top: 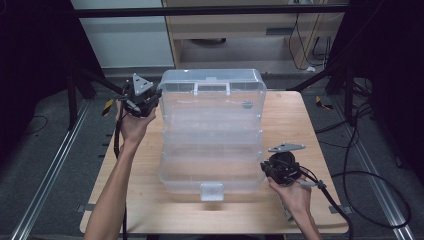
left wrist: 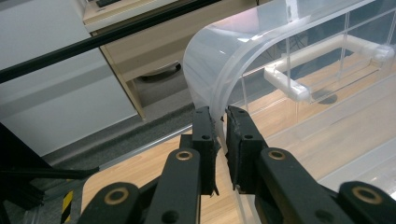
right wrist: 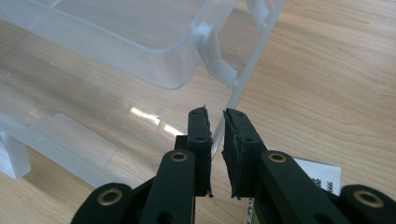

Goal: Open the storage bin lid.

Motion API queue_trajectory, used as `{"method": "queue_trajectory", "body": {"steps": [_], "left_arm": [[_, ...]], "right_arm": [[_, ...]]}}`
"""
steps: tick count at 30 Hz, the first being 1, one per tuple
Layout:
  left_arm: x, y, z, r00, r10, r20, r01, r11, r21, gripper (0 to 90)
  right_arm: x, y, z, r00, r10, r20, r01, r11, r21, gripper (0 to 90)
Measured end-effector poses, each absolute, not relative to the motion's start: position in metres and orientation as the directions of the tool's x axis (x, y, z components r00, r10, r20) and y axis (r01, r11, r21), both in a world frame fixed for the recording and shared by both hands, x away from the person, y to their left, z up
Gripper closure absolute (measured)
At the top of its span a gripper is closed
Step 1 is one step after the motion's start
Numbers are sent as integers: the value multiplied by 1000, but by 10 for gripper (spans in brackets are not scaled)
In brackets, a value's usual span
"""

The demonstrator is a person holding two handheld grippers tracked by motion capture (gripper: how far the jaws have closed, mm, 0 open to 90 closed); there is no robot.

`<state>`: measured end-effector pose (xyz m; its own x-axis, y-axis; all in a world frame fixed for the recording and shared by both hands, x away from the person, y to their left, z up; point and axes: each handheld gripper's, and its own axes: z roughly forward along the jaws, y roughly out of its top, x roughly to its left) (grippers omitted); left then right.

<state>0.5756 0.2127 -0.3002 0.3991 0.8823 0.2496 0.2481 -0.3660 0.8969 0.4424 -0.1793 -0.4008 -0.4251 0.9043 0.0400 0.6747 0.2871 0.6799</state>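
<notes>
Sitting on the wooden table is a large clear plastic organizer box, by far the biggest thing in the scene; it lies across the middle of the tabletop with its tiers fanned apart like steps. The top section with its white carry handle lies at the far end, the lower trays step down toward the person, and a white latch hangs at the near edge. Through the clear walls the divided compartments look empty.

Both tools are clamped on the box. The left gripper, held up at the far left corner in the high view, has its jaws nearly together on the thin curved wall of the top section, which passes between the pads. The right gripper, low at the near right corner, pinches a thin clear edge of the bottom tier in the same way, close beside a white hinge piece.

Judging by this, the work is handling the box by opposite corners, opening or folding its tiers. The hold on both sides is made and the tiers are already well spread; what is left is to bring the far section to its end position, then let go.
</notes>
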Motion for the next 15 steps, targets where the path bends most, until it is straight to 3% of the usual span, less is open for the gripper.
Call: {"method": "queue_trajectory", "body": {"steps": [15], "left_arm": [[594,211,-306,387,892,236,248,-347,905,811]], "right_arm": [[442,-179,-401,-427,903,40,674,288,681,810]]}}
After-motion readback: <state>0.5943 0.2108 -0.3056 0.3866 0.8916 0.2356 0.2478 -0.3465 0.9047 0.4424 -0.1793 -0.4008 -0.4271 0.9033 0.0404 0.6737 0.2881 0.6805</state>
